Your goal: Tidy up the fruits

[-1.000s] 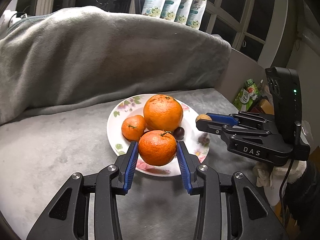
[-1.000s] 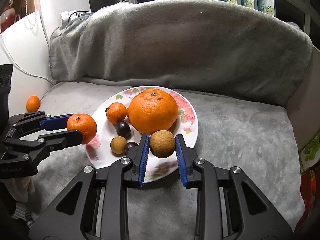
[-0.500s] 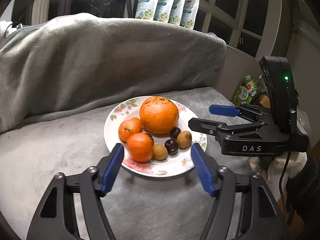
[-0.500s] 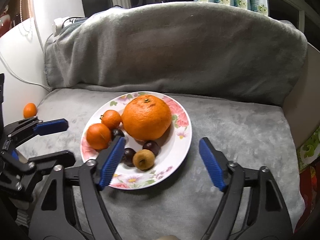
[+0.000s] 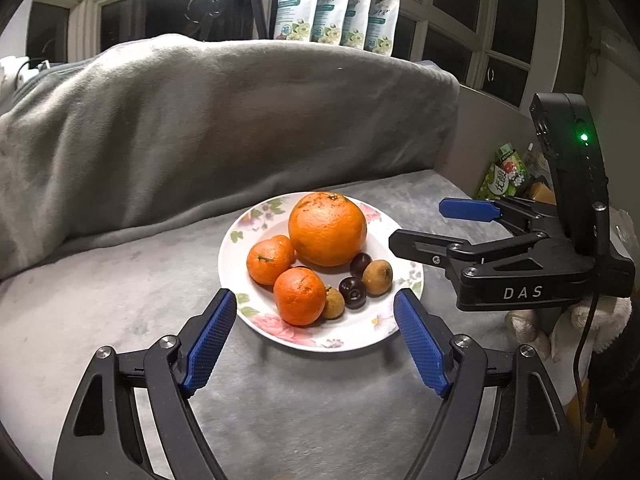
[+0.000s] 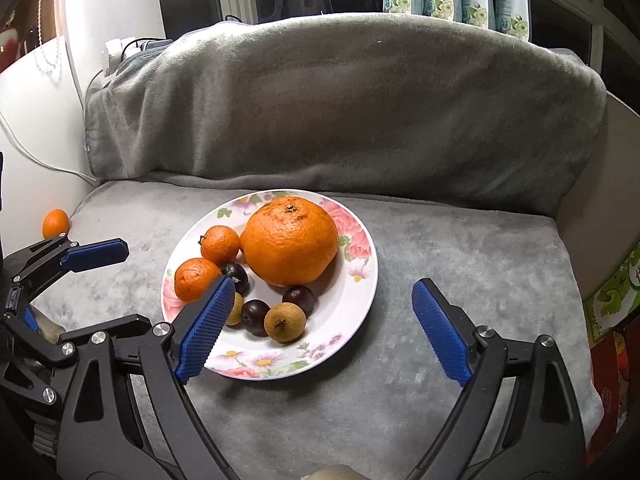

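Fruit fills the plate (image 5: 236, 240) just ahead of the left gripper (image 5: 312, 336), whose jaws stand spread and hold nothing. From the right wrist, the right gripper (image 6: 324, 320) is likewise spread, while a stray tangerine (image 6: 55, 223) lies far left, nearer the left gripper.

hidden: small brown fruit (image 6: 236, 309) half behind blue pad | cut off: snack bag (image 6: 616, 292) at right edge | pouch labels (image 5: 340, 12) unreadable
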Motion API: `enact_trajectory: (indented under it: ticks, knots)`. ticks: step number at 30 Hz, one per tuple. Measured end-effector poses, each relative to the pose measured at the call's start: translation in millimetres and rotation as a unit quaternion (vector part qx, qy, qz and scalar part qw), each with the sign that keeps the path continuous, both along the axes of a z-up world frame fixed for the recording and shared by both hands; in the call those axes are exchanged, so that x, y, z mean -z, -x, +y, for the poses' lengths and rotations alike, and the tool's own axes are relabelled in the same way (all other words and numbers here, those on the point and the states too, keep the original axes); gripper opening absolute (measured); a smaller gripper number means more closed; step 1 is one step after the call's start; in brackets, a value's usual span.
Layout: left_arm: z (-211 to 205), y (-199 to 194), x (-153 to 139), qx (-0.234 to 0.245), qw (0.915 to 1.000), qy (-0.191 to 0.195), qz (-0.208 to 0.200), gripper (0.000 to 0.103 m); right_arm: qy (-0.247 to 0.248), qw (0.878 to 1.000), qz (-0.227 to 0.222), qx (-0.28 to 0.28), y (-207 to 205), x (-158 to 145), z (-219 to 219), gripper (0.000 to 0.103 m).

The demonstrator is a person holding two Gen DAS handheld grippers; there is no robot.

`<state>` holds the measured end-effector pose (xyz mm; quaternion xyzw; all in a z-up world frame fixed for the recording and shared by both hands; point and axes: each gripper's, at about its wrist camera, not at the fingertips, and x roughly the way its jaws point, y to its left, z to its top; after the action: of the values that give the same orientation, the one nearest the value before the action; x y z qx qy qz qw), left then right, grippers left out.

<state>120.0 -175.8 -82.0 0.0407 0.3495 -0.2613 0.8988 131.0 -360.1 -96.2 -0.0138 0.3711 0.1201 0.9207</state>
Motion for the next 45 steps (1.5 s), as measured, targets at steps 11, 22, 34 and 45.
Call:
enact_trajectory:
  ticks: [11, 22, 34, 45]
  knots:
    - [3.0, 6.6, -5.2, -0.003, 0.9999, -0.002, -0.009, 0.081, 0.002, 1.000, -0.001, -0.005, 1.1, -4.2, 4.2, 0.093]
    - [13.6, 13.9, -14.7, -0.015, 0.9996, 0.002, -0.022, 0.081, -0.006, 1.000, -0.001, -0.015, 1.8, -14.4, 17.5, 0.093]
    - [54.8, 23.7, -29.3, -0.060, 0.9972, 0.020, -0.039, 0.082, -0.015, 0.998, -0.011, -0.060, -4.4, -32.1, 63.9, 0.094]
    - [109.6, 36.3, -36.0, -0.120, 0.9910, 0.032, -0.051, 0.082, -0.030, 0.992, 0.004, -0.122, -17.0, -29.4, 128.3, 0.094]
